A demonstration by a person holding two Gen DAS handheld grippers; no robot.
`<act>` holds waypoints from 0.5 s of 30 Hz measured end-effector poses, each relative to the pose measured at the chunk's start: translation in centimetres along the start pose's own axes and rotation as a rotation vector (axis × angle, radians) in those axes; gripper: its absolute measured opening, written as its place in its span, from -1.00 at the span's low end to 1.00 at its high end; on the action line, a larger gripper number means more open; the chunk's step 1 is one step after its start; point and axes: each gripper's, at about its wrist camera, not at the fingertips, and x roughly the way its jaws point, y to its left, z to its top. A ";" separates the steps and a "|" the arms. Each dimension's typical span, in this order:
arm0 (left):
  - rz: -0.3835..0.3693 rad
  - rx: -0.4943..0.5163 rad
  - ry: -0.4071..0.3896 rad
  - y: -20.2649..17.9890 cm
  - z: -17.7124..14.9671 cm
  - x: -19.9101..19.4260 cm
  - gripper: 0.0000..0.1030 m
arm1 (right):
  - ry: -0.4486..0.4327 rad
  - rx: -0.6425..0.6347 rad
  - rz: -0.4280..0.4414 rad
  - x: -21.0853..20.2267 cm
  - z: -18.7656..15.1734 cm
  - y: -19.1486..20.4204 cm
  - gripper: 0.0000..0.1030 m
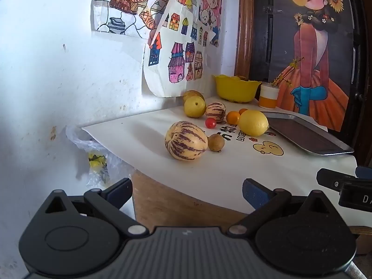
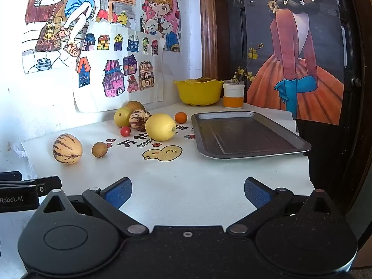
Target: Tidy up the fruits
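Observation:
Fruits lie on a white table cover: a striped melon, a small brown longan, a cherry tomato, a lemon, a small orange, a second striped melon and a yellow-green fruit. An empty metal tray lies on the right. In the left wrist view I see the striped melon, lemon and tray. My left gripper and right gripper are open and empty, short of the table's front edge.
A yellow bowl holding fruit and a white-orange cup stand at the back. Drawings hang on the white wall. A dark painted panel stands to the right. A plastic bag hangs at the table's left edge.

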 end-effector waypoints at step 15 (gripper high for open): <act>0.000 -0.001 0.003 0.0 0.0 0.0 0.99 | 0.005 0.000 0.000 -0.1 0.0 0.1 0.99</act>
